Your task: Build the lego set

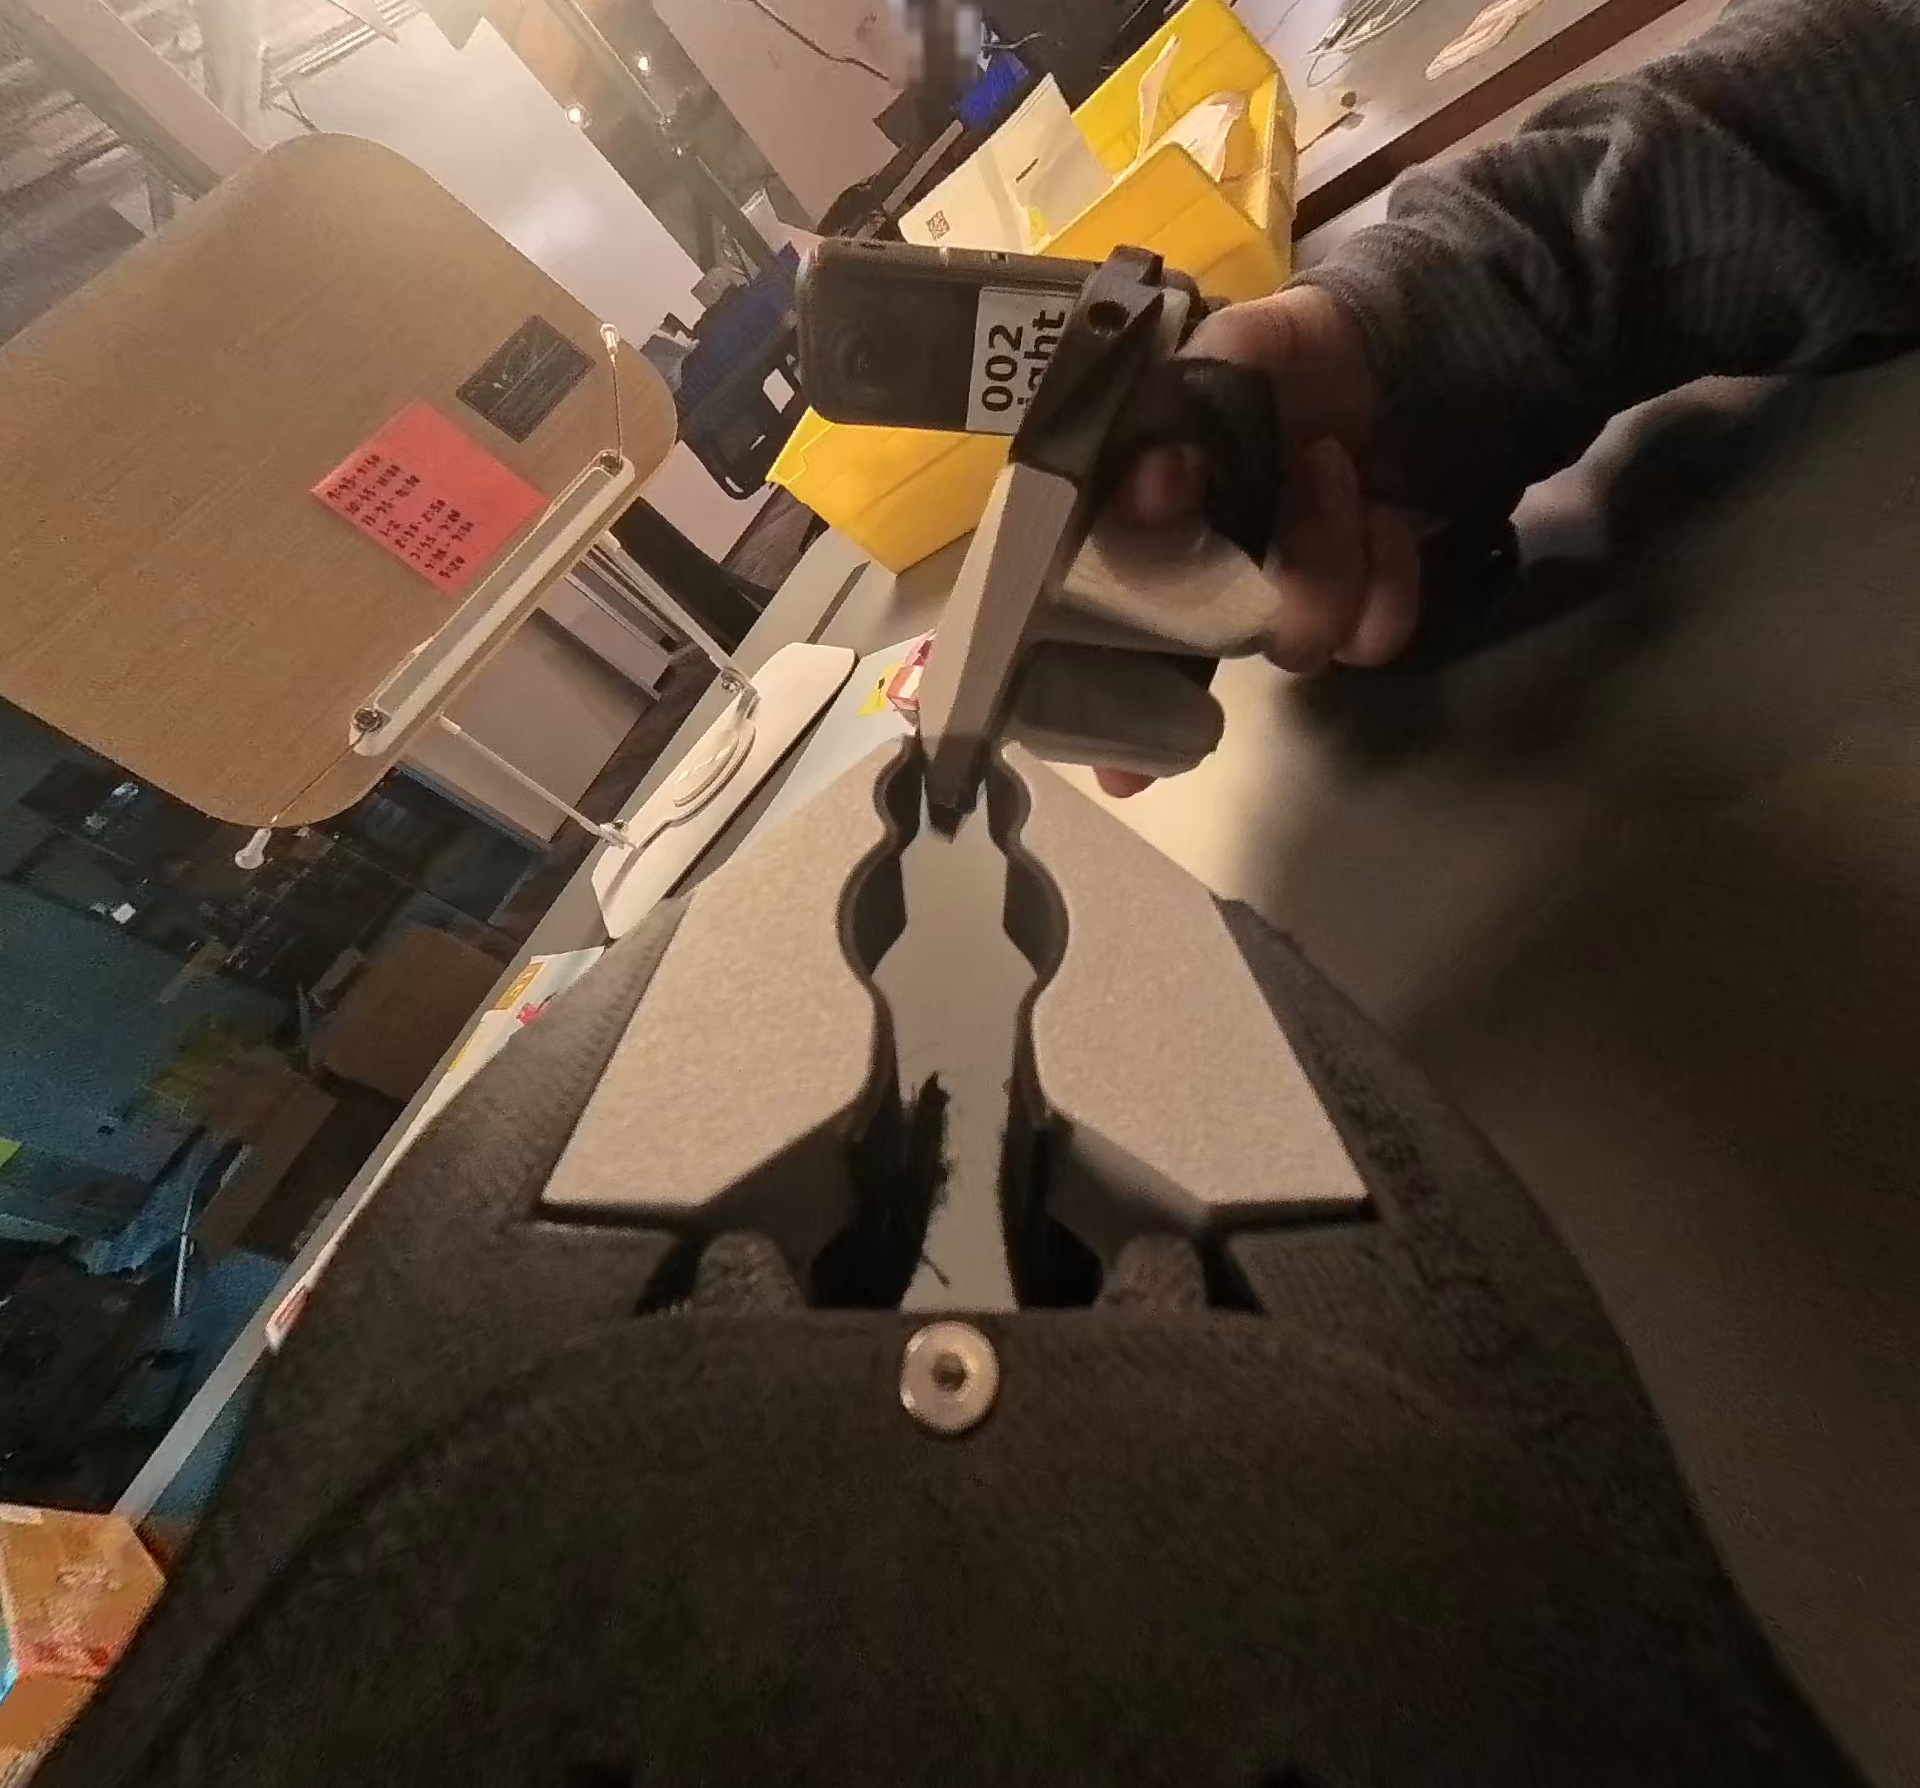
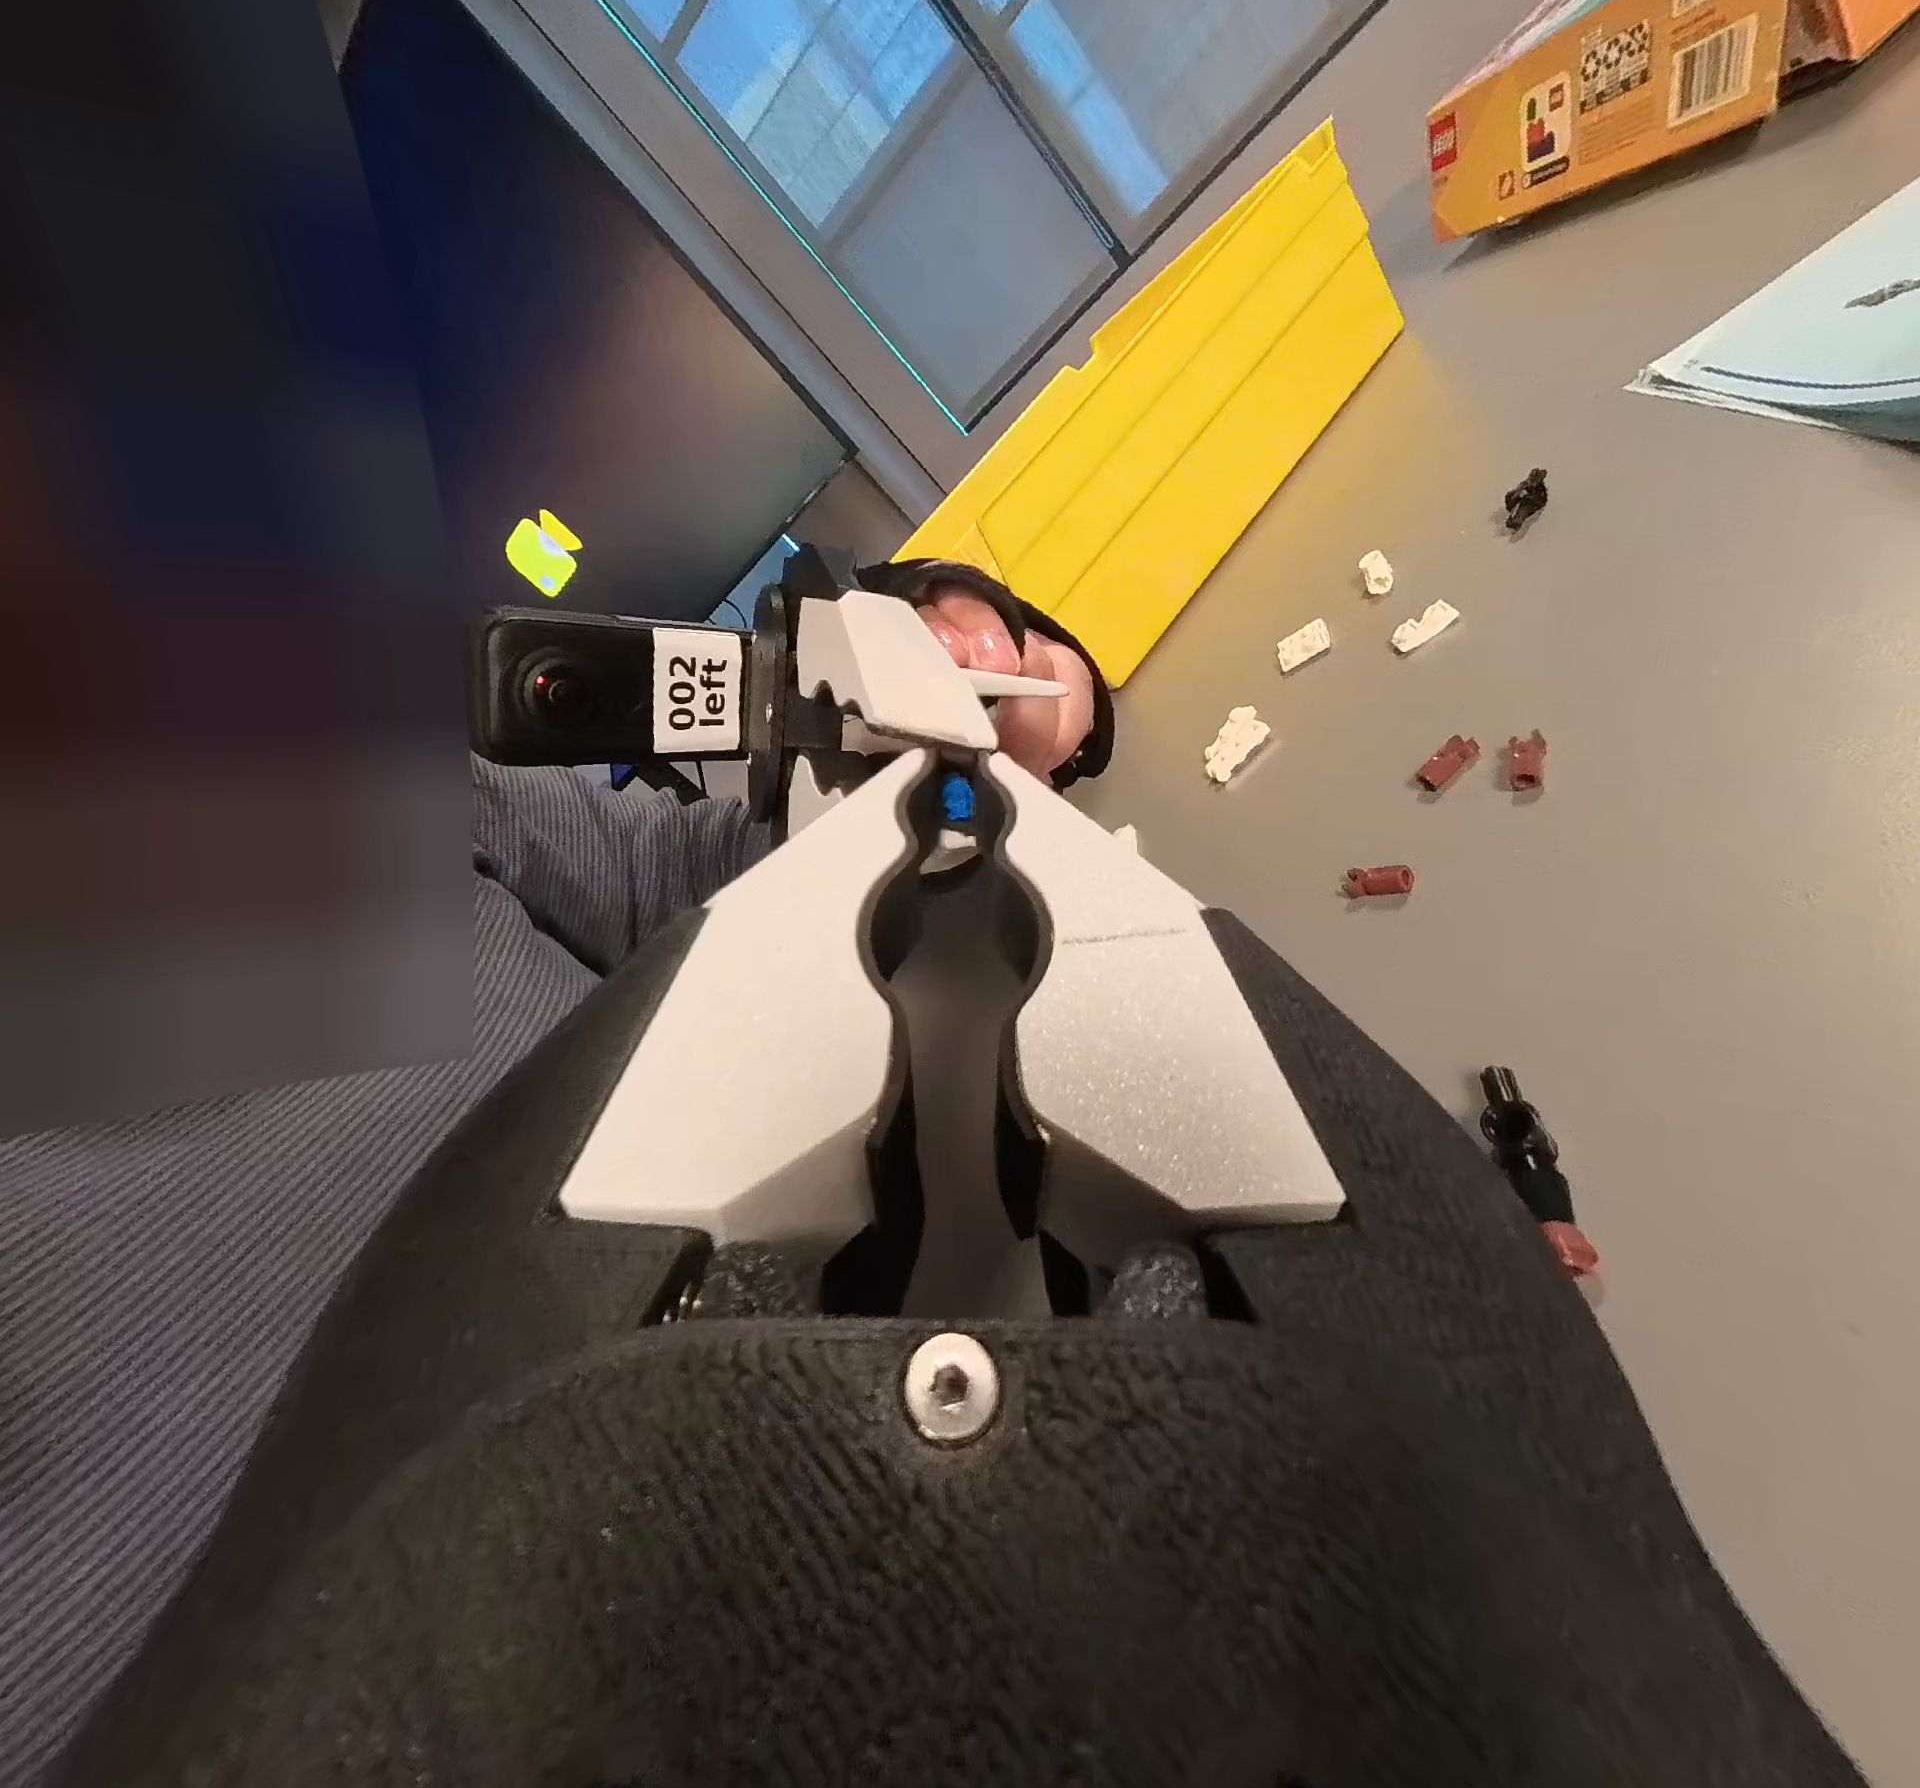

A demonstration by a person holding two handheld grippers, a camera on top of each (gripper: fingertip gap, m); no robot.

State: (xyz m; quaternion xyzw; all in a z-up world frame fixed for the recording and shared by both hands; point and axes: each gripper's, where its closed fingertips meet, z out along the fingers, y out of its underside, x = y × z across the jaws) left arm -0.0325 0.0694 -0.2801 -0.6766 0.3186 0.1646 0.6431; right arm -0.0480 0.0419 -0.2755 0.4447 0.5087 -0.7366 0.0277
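A: Just in front of the yellow bin, both grippers meet tip to tip above the grey table. What's the right gripper got?

B: Clenched, narrow slit only. A small blue piece sits between its pads right behind the tips, so it's gripping that.

A: And the left gripper?

B: Jaws nearly together, and the right one's fingertips poke down into the gap between its tips. Something small and dark is there. Can't tell if the left is pinching it or just flanking it.

A: Where's the blue piece relative to the bin?

B: On the near side of the bin, up off the table, at the joint of the two grippers. A hand behind the left gripper partly covers the bin's near corner.

A: Loose stuff?

B: All on the table, to the right of the bin: four white pieces nearest it, three reddish-brown pieces just past those, black pieces farther out. Cardboard box beyond the bin's far end, pale blue booklet beside that.
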